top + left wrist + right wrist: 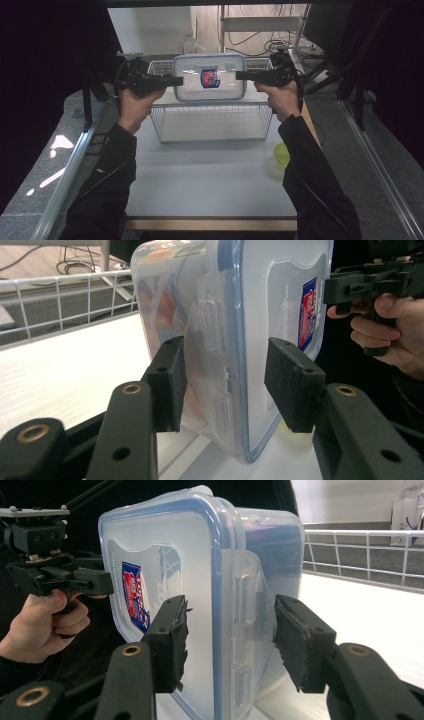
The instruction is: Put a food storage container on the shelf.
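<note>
The wire basket (212, 122) sits at the far middle of the table (210, 185), and the lidded plastic container (209, 77) is held in the air above it. The left gripper (172, 80) and right gripper (240, 75) bracket opposite short ends, keeping the load level. In the gripper views each pair of jaws straddles a side latch, but gaps show at the pads, so firm clamping cannot be confirmed.

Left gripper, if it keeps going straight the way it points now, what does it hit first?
Probably the plastic container: its latched side edge sits between the left gripper jaws, so the gripper would slide further onto it. Whether the pads already touch it is unclear.
</note>
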A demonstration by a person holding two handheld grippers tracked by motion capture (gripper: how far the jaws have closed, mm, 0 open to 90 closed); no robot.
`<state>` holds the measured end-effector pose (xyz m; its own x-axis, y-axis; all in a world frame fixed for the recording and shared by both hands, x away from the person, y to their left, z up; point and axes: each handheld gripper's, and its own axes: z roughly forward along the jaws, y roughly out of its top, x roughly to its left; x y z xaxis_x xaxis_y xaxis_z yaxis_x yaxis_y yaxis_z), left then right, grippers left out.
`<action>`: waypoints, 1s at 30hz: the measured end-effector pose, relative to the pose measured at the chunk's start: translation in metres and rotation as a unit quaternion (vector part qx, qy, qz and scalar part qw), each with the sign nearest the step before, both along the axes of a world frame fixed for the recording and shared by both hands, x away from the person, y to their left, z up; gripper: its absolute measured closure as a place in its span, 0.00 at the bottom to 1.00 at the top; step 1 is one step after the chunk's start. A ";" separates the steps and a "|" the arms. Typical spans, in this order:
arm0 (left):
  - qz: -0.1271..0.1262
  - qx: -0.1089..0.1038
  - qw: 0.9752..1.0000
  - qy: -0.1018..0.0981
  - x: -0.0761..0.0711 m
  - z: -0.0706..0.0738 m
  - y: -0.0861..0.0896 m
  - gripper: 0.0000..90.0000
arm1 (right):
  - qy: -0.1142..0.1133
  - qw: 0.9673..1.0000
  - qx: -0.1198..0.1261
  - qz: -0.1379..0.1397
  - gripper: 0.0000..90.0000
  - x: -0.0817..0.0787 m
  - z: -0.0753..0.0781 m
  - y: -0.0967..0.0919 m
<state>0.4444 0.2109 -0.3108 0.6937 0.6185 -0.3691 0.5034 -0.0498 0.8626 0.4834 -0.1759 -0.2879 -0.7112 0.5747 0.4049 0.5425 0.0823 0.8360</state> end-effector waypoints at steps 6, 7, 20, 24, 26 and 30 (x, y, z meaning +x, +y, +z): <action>0.009 0.002 1.000 0.013 0.005 -0.006 -0.001 0.57 | 0.018 1.000 0.003 -0.002 0.54 0.009 -0.009 0.001; 0.010 0.003 1.000 0.014 0.006 -0.007 0.000 0.57 | 0.021 1.000 0.004 -0.003 0.54 0.010 -0.011 0.002; 0.008 0.011 1.000 -0.008 0.008 -0.013 0.001 0.54 | 0.012 1.000 0.003 -0.023 0.51 0.015 -0.014 0.005; 0.012 0.017 1.000 -0.010 0.006 -0.012 0.000 0.54 | 0.005 1.000 -0.011 -0.025 0.48 0.014 -0.015 0.008; 0.016 0.029 0.999 -0.016 0.007 -0.011 -0.001 0.52 | 0.003 1.000 -0.011 -0.025 0.49 0.014 -0.015 0.009; 0.022 0.037 0.999 -0.016 0.007 -0.010 -0.003 0.50 | 0.001 1.000 -0.011 -0.026 0.49 0.013 -0.016 0.009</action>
<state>0.4516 0.2076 -0.3208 0.6764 0.6730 -0.2992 0.4779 -0.0920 0.8736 0.4969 -0.1666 -0.3037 -0.6794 0.6198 0.3928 0.5484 0.0732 0.8330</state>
